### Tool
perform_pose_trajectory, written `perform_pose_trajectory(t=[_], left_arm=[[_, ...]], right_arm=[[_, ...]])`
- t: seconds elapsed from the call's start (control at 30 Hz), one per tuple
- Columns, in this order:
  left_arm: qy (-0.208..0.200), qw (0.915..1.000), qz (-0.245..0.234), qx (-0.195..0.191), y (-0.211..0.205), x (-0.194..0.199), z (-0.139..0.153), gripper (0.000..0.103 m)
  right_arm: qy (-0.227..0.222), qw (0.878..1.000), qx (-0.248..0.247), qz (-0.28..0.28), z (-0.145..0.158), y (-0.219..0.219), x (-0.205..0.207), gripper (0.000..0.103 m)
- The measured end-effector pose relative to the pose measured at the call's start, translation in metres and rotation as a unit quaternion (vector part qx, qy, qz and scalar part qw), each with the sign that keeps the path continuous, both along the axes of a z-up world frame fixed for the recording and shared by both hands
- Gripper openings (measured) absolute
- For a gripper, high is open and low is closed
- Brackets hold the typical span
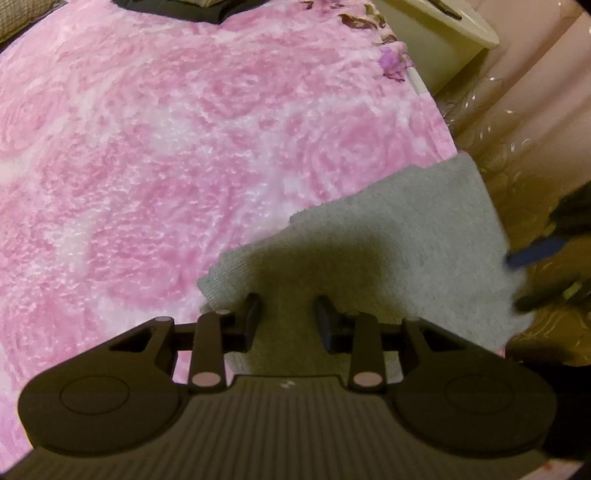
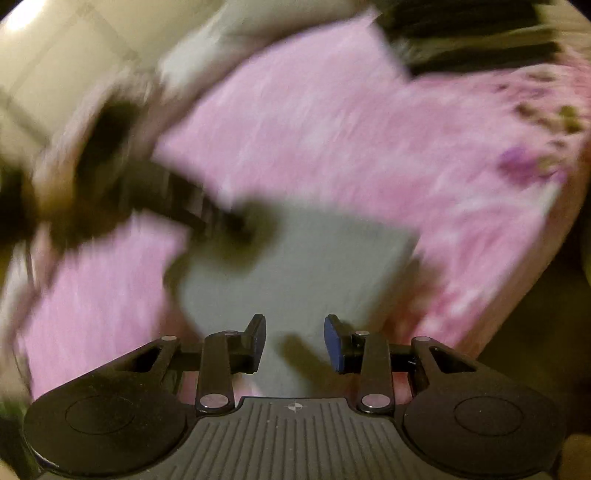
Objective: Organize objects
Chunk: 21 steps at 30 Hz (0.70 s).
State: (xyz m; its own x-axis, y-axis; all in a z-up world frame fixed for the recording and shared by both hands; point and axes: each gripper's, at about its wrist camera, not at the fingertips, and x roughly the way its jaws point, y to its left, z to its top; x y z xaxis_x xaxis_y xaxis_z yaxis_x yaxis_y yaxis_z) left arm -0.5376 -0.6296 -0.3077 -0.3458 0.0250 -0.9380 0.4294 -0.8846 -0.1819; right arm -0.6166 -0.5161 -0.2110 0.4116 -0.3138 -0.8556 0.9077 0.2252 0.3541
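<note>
A grey knitted cloth (image 1: 388, 229) lies flat on the pink fluffy blanket (image 1: 184, 147), near the blanket's right edge. My left gripper (image 1: 288, 317) hovers over the cloth's near corner, open, with nothing between its fingers. In this view the right gripper (image 1: 535, 254) is a blurred shape at the cloth's right edge. The right wrist view is smeared: the grey cloth (image 2: 314, 258) sits mid-frame on the pink blanket (image 2: 332, 129). My right gripper (image 2: 295, 336) stands open above the cloth's near edge. The left gripper (image 2: 240, 225) is a dark blur over the cloth's far left corner.
A cream box (image 1: 443, 37) stands beyond the blanket's top right corner. Shiny golden-brown fabric (image 1: 517, 166) drops away along the bed's right side. A dark item (image 1: 173, 9) lies at the blanket's far edge. Dark striped shapes (image 2: 480, 33) show at upper right.
</note>
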Motion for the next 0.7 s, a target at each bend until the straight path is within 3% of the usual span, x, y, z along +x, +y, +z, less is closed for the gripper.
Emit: perform_pose_trajectory(t=[0.1,0.27,0.37,0.5,0.57,0.7], left_arm=[[-0.003,0.9998,-0.006,-0.019,0.005,-0.003,0.0,0.031],[0.003,0.9994,0.011,-0.033,0.017,0.016,0.024,0.025],[0.025,0.9993,0.015,-0.024,0.04,0.041,0.041,0.025],[0.021,0.9994,0.008,-0.027,0.059,0.052,0.014,0.026],[0.041,0.9984,0.015,-0.038,0.058,0.054,0.006,0.032],[0.036,0.9981,0.023,-0.046,0.054,0.059,0.019,0.03]], right_arm=[[-0.012,1.0,0.006,-0.003,-0.014,-0.002,-0.006,0.031],[0.0,1.0,-0.008,-0.008,0.024,0.015,-0.005,0.032],[-0.006,1.0,-0.001,-0.005,0.022,0.031,0.002,0.032],[0.013,0.999,0.019,-0.027,-0.017,0.031,0.007,0.033],[-0.007,0.999,0.029,-0.042,-0.028,0.03,0.002,0.037],[0.038,0.999,-0.014,-0.029,0.001,0.043,0.014,0.041]])
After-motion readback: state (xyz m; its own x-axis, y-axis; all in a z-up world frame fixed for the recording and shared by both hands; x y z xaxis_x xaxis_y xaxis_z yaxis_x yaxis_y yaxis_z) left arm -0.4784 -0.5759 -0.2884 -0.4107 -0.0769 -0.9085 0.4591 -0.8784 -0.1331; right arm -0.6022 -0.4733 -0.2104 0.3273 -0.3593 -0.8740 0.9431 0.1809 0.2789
